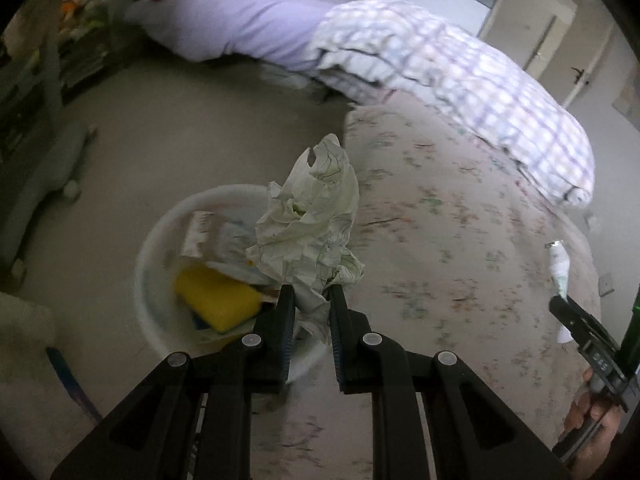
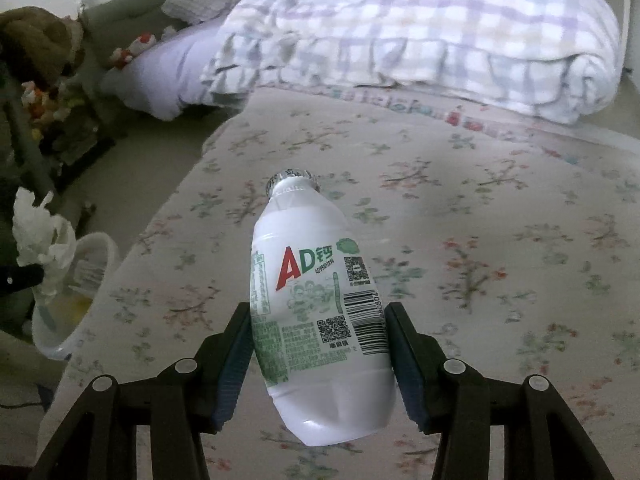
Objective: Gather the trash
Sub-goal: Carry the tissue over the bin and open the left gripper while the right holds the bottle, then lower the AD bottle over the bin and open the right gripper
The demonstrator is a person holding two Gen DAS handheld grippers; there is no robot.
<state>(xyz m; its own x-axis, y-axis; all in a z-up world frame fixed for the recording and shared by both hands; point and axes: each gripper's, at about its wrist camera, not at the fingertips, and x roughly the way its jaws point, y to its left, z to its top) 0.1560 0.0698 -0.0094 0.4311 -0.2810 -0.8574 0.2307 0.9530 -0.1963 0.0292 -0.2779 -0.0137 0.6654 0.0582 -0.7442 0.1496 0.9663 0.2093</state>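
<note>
Beside the bed, much of the white bin (image 1: 160,240) on the floor is hidden behind the crumpled paper (image 1: 316,216) that the left gripper (image 1: 311,296) pinches tight, just above the bin's rim. Inside it only a yellow sponge (image 1: 218,298) and some blurred printed packaging can be made out. Over the floral bedsheet (image 2: 500,220), the right gripper (image 2: 318,320) clamps a white plastic bottle (image 2: 316,304), neck pointing away; its label reads "AD" in red and green, with a barcode and QR codes, the small print unreadable. A checked quilt (image 2: 420,32) lies folded further up the bed. Toys by the wall are blurred.
</note>
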